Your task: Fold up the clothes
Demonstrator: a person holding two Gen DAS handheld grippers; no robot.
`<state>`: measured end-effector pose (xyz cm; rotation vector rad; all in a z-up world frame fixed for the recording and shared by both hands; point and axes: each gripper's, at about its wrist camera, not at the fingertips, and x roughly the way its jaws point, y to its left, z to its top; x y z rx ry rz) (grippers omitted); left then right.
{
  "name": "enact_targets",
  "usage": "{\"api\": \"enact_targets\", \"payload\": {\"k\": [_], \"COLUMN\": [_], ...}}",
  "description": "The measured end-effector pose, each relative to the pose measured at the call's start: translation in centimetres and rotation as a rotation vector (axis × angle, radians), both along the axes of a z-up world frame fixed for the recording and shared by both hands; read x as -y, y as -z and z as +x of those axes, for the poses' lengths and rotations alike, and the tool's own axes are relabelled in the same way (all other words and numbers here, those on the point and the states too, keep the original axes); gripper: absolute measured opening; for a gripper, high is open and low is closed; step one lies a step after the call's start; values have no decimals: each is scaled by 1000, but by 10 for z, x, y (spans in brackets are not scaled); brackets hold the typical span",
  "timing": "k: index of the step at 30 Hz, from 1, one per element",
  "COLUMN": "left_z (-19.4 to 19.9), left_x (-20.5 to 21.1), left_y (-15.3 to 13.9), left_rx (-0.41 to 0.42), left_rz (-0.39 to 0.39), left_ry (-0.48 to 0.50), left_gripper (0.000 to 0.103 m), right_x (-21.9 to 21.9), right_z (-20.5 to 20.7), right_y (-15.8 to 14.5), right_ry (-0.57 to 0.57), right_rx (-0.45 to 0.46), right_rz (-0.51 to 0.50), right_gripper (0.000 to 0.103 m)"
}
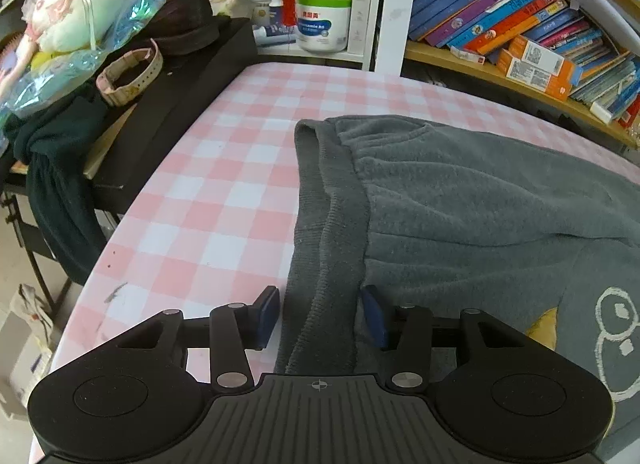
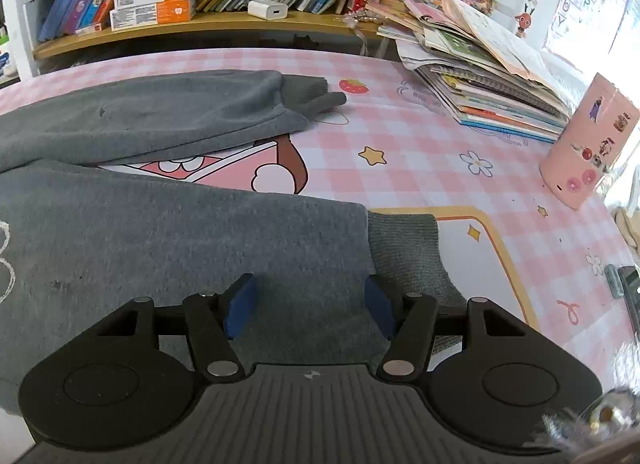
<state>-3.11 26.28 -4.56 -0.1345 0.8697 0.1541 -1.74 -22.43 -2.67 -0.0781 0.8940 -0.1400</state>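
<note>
The grey pants [image 1: 460, 204] lie flat on the checked table [image 1: 224, 168], and their long axis runs across you: waistband [image 1: 324, 216] at your left, leg cuffs at your right. That is the relation the next fold turns on, as I read it, since each end sits directly under one of your grippers.

In the left wrist view the ribbed waistband runs straight away from you, and its near end passes between the jaws of your left gripper [image 1: 322, 314]. One blue pad [image 1: 267, 316] is over bare tablecloth just left of the band; the other pad sits on the fleece just right of it. The jaws stand apart with the band between them, not pinched.

In the right wrist view the near leg ends in a ribbed cuff [image 2: 404, 252] that points right, and your right gripper [image 2: 310, 306] is over the leg just short of that cuff, the right pad [image 2: 378, 306] at the seam where cuff meets fleece. Its jaws are also spread, and whether the pads touch the cloth cannot be told. The far leg [image 2: 160, 112] lies beyond, splayed away from the near one, with the cartoon print of the tablecloth showing in the gap.

Both grippers point forward and low over the near edge. Neither holds anything yet, so the fold looks unstarted. A stack of books [image 2: 488, 76] and a pink cup [image 2: 588, 148] stand well apart on the right.
</note>
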Motion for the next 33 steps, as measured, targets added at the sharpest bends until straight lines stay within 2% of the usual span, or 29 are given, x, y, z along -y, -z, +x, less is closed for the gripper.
{"api": "enact_targets", "payload": {"k": [4,6,8,9,10,11,13,16,19,24,28,30,33], "left_z": [-20,-33,-42,-47,-50,-51,-48,-41,-39,-40,-43,-46,-49], "left_x": [6,10,13,15,16,17,17,8,-5,0,-3,-1,10], "left_y": [-18,-26,-28,-29,-28,-25,-15,0,2,1,2,-3,-17], "left_rx": [75,104,110,114,104,84,37,-23,-19,-22,-8,5,62], "left_rz": [15,-25,-98,-134,-168,-199,-222,-227,-247,-200,-215,-200,-167], "left_ry": [14,45,86,107,122,134,129,66,14,35,24,22,66], "left_gripper": [46,44,36,31,20,13,7,0,1,1,1,1,7], "right_x": [-6,-5,-5,-3,-2,-1,0,-4,-5,-5,-5,-6,-12], "right_z": [-15,-25,-34,-38,-41,-43,-46,-48,-50,-51,-51,-51,-54], "right_y": [-12,-16,-17,-16,-15,-13,-7,-5,-4,-3,-4,-6,-14], "right_ry": [-6,6,26,33,37,43,61,71,72,69,70,75,56], "right_rx": [31,39,43,38,29,15,-6,-14,-15,-12,-12,-11,16], "right_rz": [22,43,66,90,118,147,177,173,168,156,151,147,151], "right_gripper": [61,60,54,39,27,13,13,13,12,12,13,17,24]}}
